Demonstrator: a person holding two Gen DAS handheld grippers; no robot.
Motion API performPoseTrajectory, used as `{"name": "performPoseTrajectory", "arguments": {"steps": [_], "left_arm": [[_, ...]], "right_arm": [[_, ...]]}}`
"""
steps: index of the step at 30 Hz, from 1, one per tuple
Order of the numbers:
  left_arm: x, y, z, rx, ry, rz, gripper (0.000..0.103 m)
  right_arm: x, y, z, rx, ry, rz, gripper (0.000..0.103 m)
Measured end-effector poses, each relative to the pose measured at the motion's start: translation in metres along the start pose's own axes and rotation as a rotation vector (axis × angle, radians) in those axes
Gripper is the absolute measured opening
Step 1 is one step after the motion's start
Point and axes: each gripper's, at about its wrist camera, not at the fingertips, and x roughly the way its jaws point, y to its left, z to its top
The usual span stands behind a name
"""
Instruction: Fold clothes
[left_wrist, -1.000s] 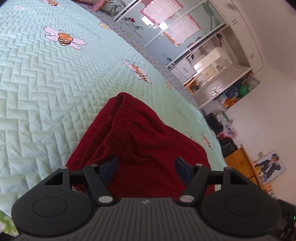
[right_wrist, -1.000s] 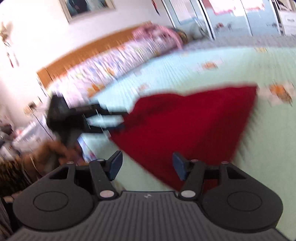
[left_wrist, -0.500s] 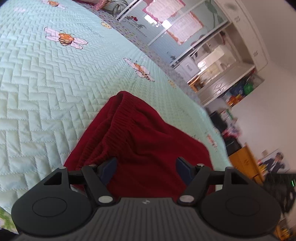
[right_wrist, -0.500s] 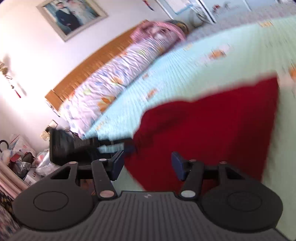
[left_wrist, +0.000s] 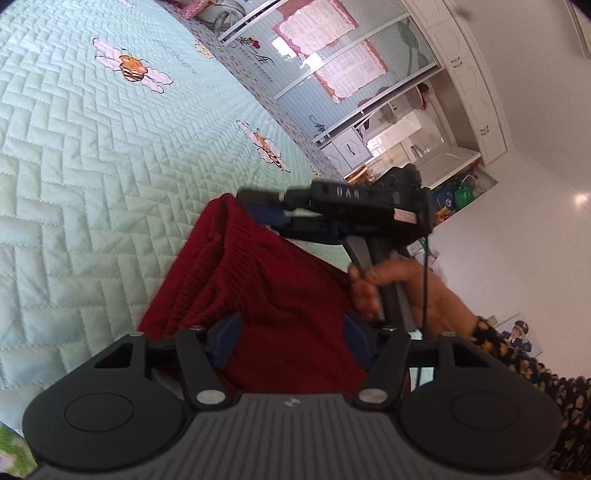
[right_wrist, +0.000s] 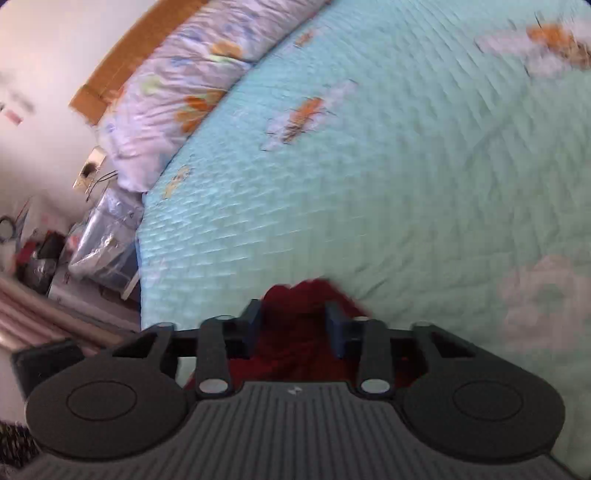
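A dark red knit garment (left_wrist: 266, 295) lies bunched on the mint quilted bedspread (left_wrist: 74, 184). My left gripper (left_wrist: 290, 332) hovers open over its near end, with cloth showing between the wide-apart fingers. In the left wrist view my right gripper (left_wrist: 271, 214), held by a hand (left_wrist: 402, 291), reaches in from the right to the garment's far ribbed corner. In the blurred right wrist view the right gripper (right_wrist: 293, 323) has its fingers drawn in on a bunch of the red garment (right_wrist: 295, 332) that fills the gap between them.
The bedspread (right_wrist: 369, 184) with bee prints stretches far ahead. A floral pillow (right_wrist: 177, 92) and wooden headboard (right_wrist: 110, 77) lie at the bed's left end. Clutter (right_wrist: 103, 240) sits beside the bed. Sliding wardrobe doors (left_wrist: 332, 74) stand beyond the far edge.
The right gripper swung in to the garment's far corner and narrowed its fingers around the cloth. The left gripper stayed open over the near end.
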Motion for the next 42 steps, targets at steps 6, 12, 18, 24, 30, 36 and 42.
{"name": "performPoseTrajectory", "arguments": {"steps": [6,12,18,24,30,36,42], "left_arm": [[-0.002,0.002,0.003,-0.040,0.007,-0.016,0.064],[-0.008,-0.010,0.011,-0.033,0.028,0.006,0.068],[-0.019,-0.058,0.040,-0.010,-0.039,-0.139,0.073],[0.050,-0.061,0.071,-0.047,-0.108,-0.100,0.085],[0.078,-0.010,0.066,-0.133,-0.097,-0.011,0.080],[0.080,-0.002,0.064,-0.139,-0.094,0.002,0.080],[0.082,-0.047,0.052,0.011,-0.053,-0.048,0.080]], "right_arm": [[-0.048,-0.012,-0.013,0.091,-0.169,0.013,0.036],[-0.137,-0.011,-0.048,0.176,-0.388,0.048,0.044],[-0.180,-0.029,-0.092,0.311,-0.584,0.024,0.054],[-0.175,-0.045,-0.121,0.475,-0.738,0.031,0.056],[-0.194,-0.050,-0.129,0.451,-0.830,-0.040,0.056],[-0.209,-0.063,-0.143,0.424,-0.838,-0.093,0.056],[-0.207,-0.084,-0.150,0.413,-0.794,-0.233,0.056]]}}
